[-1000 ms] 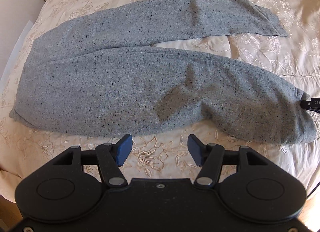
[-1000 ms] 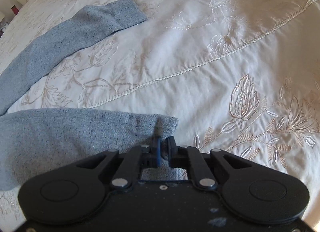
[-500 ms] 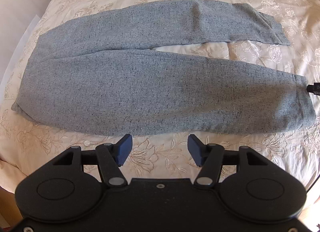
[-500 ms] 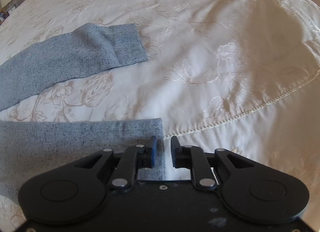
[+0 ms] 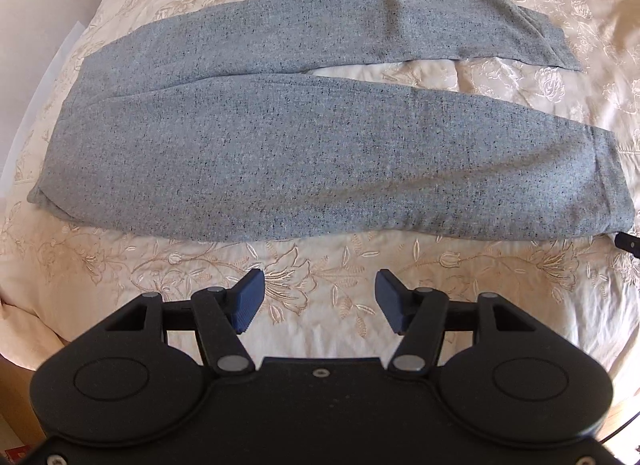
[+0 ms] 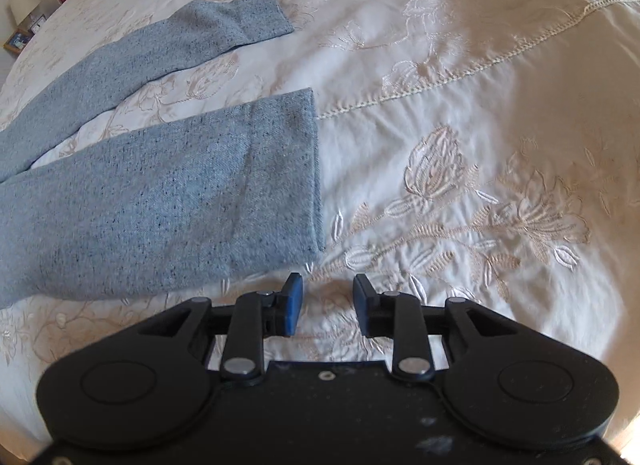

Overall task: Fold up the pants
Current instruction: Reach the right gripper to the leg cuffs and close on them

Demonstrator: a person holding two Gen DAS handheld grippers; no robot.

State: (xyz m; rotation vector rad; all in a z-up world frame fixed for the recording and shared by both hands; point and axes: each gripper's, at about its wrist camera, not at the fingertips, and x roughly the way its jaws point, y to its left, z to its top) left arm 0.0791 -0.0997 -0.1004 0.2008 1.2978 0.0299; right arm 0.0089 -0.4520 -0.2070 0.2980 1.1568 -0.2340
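Grey speckled pants (image 5: 280,145) lie flat on the cream embroidered bedspread (image 5: 320,265), waist at the left, both legs running right and spread apart. My left gripper (image 5: 318,301) is open and empty, above the bedspread just in front of the near leg. In the right wrist view the near leg's cuff (image 6: 296,177) lies flat, with the far leg's cuff (image 6: 248,21) behind it. My right gripper (image 6: 328,305) is open and empty, just in front of the near cuff's corner. Its tip (image 5: 626,243) shows at the right edge of the left wrist view.
The bedspread (image 6: 480,145) reaches far to the right of the cuffs. A nightstand with a lamp (image 6: 22,5) and a picture frame (image 6: 16,41) stands beyond the bed's far left corner. The bed's near edge (image 5: 24,345) drops off at the lower left.
My right gripper has opened, let go of the near leg's cuff and drawn back. The near leg, bunched a second ago, now lies stretched and flat. My left gripper stayed open.
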